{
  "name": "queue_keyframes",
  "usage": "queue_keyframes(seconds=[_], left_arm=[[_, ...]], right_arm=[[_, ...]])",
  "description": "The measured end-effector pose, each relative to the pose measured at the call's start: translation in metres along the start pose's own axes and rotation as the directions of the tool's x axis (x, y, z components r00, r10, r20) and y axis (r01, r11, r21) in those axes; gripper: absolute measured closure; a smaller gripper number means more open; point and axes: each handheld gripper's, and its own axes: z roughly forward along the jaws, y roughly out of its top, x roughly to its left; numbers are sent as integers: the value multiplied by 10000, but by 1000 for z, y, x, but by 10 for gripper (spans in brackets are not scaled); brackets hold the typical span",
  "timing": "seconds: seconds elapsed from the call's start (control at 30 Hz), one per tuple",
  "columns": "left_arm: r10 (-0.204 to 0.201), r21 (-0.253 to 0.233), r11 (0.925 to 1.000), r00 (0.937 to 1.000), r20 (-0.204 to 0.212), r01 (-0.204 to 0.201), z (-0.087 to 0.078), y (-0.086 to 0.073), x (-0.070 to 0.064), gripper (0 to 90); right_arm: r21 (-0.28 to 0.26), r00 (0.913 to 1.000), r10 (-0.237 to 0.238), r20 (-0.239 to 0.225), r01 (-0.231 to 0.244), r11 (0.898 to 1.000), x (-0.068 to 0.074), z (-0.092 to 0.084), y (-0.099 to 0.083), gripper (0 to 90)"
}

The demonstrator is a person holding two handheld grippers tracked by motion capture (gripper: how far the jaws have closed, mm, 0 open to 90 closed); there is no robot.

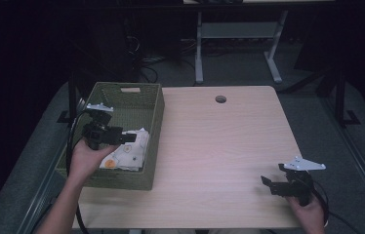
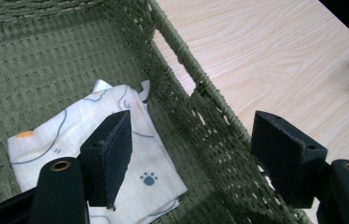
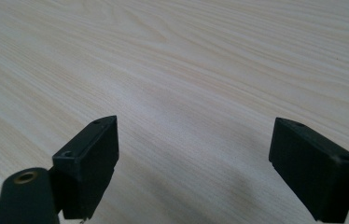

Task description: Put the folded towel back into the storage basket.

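Folded white cloth with paw-print and orange motifs (image 2: 93, 144) is seen lying flat in the olive-green woven basket (image 1: 153, 126) at the tabletop's (image 1: 219, 146) left edge, against the near right wall, evidently deposited there. Left gripper (image 2: 200, 149) is held above it, jaws wide apart and empty, suggesting release. Right gripper (image 1: 274, 176) is parked near the near right corner, jaws apart, nothing held.

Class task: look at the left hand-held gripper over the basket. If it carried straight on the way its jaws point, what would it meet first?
Probably the basket's right wall. The left hand-held gripper, jaws open and empty, straddles that wall, with the folded cloth beside its left jaw. Depth is uncertain; it might pass above the rim.
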Motion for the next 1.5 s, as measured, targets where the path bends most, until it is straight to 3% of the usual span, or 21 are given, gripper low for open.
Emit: queue_keyframes(seconds=[0.77, 1.07, 1.5], left_arm=[[563, -202, 9982, 9980, 285, -558, 5, 11, -29, 289], [1021, -161, 9947, 9935, 512, -1014, 7, 15, -47, 289], [1567, -20, 9875, 9823, 1024, -1574, 31, 17, -76, 289]], right_arm=[[-33, 10000, -30, 55, 30, 10000, 2, -2, -1, 151], [12, 9999, -96, 73, 96, 10000, 3, -1, -1, 151], [-26, 10000, -47, 24, 47, 10000, 1, -2, -1, 149]])
